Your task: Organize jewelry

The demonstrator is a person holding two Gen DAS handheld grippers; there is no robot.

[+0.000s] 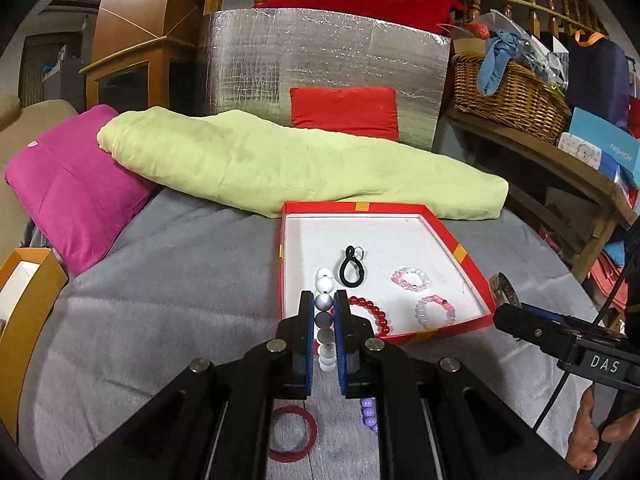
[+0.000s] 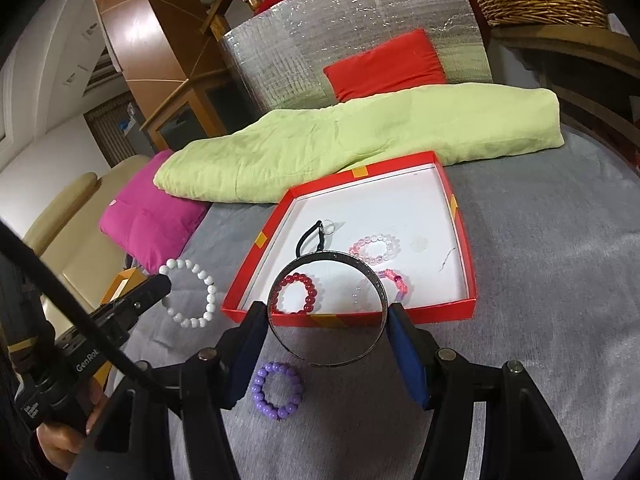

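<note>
White bead bracelet (image 1: 325, 320) was pinched by left gripper (image 1: 324, 320), bangle (image 2: 328, 312) clamped in right gripper (image 2: 328, 320) — red box (image 2: 466, 304) sat just ahead.

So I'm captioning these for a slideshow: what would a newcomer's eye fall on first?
Probably the red box with its white floor, open on the grey blanket and holding beaded bracelets. Next, each gripper's load: the right gripper holds a silver bangle before the box, and the left gripper grips a white bead bracelet.
</note>
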